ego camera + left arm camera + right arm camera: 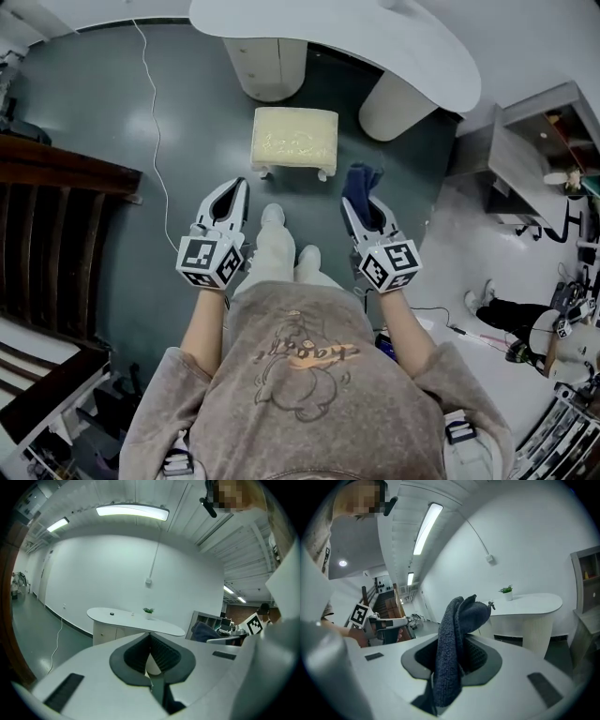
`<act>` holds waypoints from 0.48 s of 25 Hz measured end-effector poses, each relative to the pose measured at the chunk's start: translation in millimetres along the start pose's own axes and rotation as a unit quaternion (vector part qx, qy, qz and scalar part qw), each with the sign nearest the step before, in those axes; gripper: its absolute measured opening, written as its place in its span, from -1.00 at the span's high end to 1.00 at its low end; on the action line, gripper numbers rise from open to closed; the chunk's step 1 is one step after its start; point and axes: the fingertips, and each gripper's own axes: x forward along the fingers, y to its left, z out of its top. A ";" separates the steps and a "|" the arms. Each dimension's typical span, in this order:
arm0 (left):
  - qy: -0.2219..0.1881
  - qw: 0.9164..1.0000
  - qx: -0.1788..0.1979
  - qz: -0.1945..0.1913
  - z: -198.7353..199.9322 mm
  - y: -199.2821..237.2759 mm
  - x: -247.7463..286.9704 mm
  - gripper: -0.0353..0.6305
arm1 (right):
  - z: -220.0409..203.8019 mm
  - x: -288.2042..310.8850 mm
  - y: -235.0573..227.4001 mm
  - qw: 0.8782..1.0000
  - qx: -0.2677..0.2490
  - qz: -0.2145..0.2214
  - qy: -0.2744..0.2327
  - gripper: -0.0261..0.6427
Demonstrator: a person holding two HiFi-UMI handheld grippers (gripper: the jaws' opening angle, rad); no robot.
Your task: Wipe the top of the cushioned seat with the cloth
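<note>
At the bottom of the head view, a person's grey-brown sweatshirt (300, 375) is seen, with both forearms stretched forward. The left hand-held gripper (241, 189) is held at centre left of the frame; in its own view its jaws are closed tip to tip, and nothing is gripped between them. The right hand-held gripper (364, 208) is held at centre right, level with the left one and well apart from it. Its jaws are clamped on a dark blue cloth (361, 180). In the right gripper view the cloth (457, 634) is seen bunched, standing up past the jaw tips and hanging down between them.

Between the two grippers, two pale shoes (274, 217) are seen on the dark grey-green floor (187, 112). Just above them in the frame stands the cushioned seat (294, 139), a pale yellow padded stool on short legs. The cloth is held in the air at the seat's lower right and is not touching it.

Beyond the seat, a white surface (375, 37) on two rounded pedestals fills the top of the frame. A thin white cable (155, 122) is laid across the floor at upper left. Dark wooden rails (56, 216) are seen at the left edge, and a grey shelf unit (534, 150) at the right.
</note>
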 end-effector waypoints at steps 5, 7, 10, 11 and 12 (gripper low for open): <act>0.011 1.000 -0.001 -0.025 10.3 32.6 41.1 0.87 | 7.4 42.2 -11.6 1.000 0.012 -0.026 -0.002 0.57; 0.019 0.999 0.002 -0.038 12.5 43.9 54.9 0.87 | 10.6 57.2 -13.6 0.999 0.019 -0.036 -0.003 0.57; 0.026 0.998 -0.001 -0.054 17.5 60.9 76.2 0.87 | 16.2 81.7 -17.9 0.999 0.020 -0.044 -0.001 0.57; 0.027 0.998 -0.002 -0.059 18.8 66.2 83.3 0.87 | 17.7 90.1 -19.6 0.999 0.021 -0.047 0.000 0.57; 0.029 0.997 -0.001 -0.065 19.6 71.6 90.2 0.87 | 18.7 98.4 -20.9 0.999 0.022 -0.049 0.000 0.57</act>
